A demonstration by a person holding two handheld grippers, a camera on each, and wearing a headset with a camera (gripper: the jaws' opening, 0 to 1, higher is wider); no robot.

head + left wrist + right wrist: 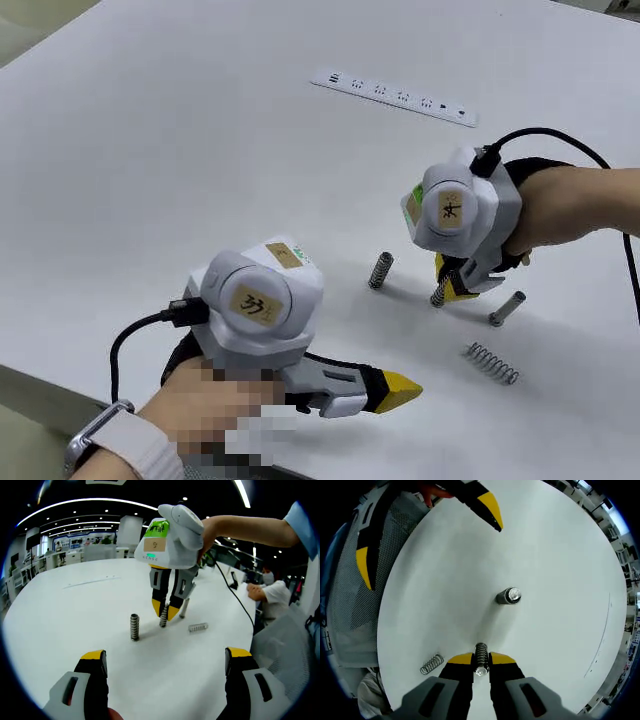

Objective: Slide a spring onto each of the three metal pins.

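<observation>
Low centre of the right gripper view: held spring, a bright pin end showing at its near end, pinched between the yellow-tipped fingers of the right gripper, which stand narrow around it; its far end meets the white bench. Above it in that view, apart: sprung pin, upright, coil around the shaft. Lower left of that view: loose spring, lying flat on the bench. Head view, just right of the right gripper's fingers: bare pin, with the loose spring below it in the frame. Left gripper: fingers set wide with open bench between them, at the lower left of the head view, well apart from the pins. Upper centre of the head view: white power strip, flat on the bench.
</observation>
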